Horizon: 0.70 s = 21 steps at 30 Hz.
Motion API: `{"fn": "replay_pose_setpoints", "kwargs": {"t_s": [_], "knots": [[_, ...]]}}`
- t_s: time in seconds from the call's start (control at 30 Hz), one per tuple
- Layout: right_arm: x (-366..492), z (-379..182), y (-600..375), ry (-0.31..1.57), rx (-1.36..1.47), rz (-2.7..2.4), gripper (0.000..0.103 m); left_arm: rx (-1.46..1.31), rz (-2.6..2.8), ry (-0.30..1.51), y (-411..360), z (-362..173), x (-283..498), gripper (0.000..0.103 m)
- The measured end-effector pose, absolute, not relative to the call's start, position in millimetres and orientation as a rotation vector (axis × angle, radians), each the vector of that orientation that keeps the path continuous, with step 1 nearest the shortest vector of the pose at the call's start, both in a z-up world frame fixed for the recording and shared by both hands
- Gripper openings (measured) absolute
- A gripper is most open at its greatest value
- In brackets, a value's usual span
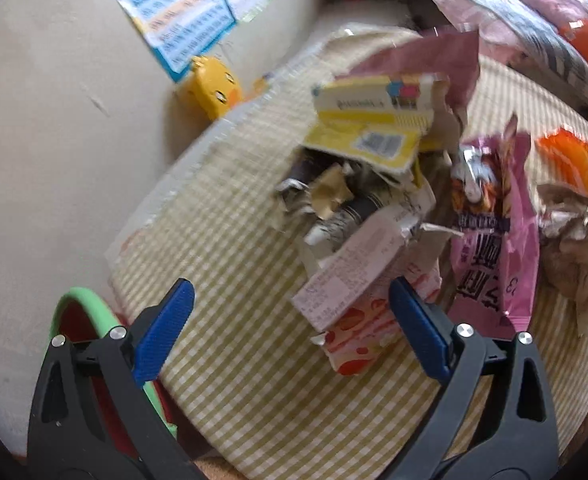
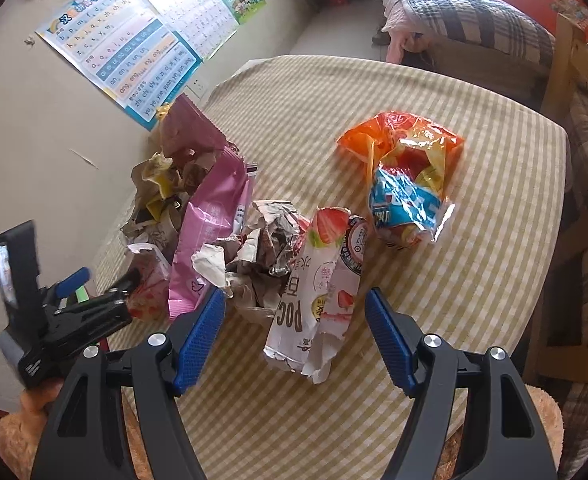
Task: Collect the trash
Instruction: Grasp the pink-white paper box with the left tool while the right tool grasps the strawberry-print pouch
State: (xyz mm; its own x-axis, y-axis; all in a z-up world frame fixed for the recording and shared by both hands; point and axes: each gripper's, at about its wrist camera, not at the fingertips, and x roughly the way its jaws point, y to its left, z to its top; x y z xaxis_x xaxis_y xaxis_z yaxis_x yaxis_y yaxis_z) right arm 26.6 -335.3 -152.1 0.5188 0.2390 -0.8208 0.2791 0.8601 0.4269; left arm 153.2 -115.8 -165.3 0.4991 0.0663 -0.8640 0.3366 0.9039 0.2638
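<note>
Nearest the right wrist camera, the right gripper (image 2: 294,340) hangs with its blue pads spread wide and nothing pressed between them; the torn white strawberry wrapper (image 2: 318,292) lies on the checked tablecloth (image 2: 474,240) just ahead of the gap between its fingers, untouched. Just left of that wrapper sits a crumpled ball of brown and white paper (image 2: 262,248), and left again a pink snack bag (image 2: 210,232) leans on a heap of scrunched paper and yellow card (image 2: 162,184), whose single pieces are hard to tell apart. At the far left of that wrapper the left gripper (image 2: 130,284) shows side-on, and here its tips merge with a small red-dotted wrapper (image 2: 148,288), so contact cannot be read from this view. From the left wrist camera the left gripper (image 1: 292,320) is plainly released, jaws wide; a receipt-like slip (image 1: 346,276) and the red-dotted wrapper (image 1: 358,340) lie between the pads, close by the right one, with no squeeze visible. This view is blurred, and print on the yellow box (image 1: 374,120) beyond is unreadable. A green-rimmed red bin (image 1: 82,320) is mostly hidden behind the left finger. Right of the strawberry wrapper and further back lies an orange and blue plastic bag (image 2: 406,176). Beyond the tablecloth, a chart (image 2: 122,56) on the wall and a quilted bed (image 2: 454,0) are cut off by the frame.
</note>
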Motion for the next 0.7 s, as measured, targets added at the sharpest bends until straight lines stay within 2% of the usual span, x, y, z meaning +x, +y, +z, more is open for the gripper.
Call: {"fn": "replay_pose_setpoints", "kwargs": {"t_s": [0.07, 0.1, 0.23, 0.27, 0.47, 0.6, 0.63, 0.7], "knots": [[26, -154, -338, 1.042, 0.566, -0.033, 0.070, 0.419, -0.171, 1.046, -115, -167, 157, 0.096], [26, -154, -339, 1.041, 0.569, -0.037, 0.070, 0.400, -0.174, 1.059, -115, -165, 159, 0.090], [27, -161, -340, 1.055, 0.577, -0.045, 0.070, 0.326, -0.204, 1.101, -113, -164, 158, 0.059], [27, -163, -339, 1.060, 0.575, -0.045, 0.070, 0.323, -0.214, 1.107, -114, -165, 157, 0.044], [28, -169, -337, 1.072, 0.574, -0.042, 0.070, 0.292, -0.216, 1.123, -116, -160, 139, 0.031], [28, -170, -335, 1.070, 0.567, -0.036, 0.068, 0.226, -0.180, 1.128, -101, -153, 120, 0.030], [28, -171, -334, 1.075, 0.562, -0.034, 0.057, 0.216, -0.173, 1.127, -98, -151, 116, 0.030], [29, -172, -332, 1.080, 0.563, -0.028, 0.045, 0.185, -0.152, 1.122, -89, -145, 109, 0.030]]}}
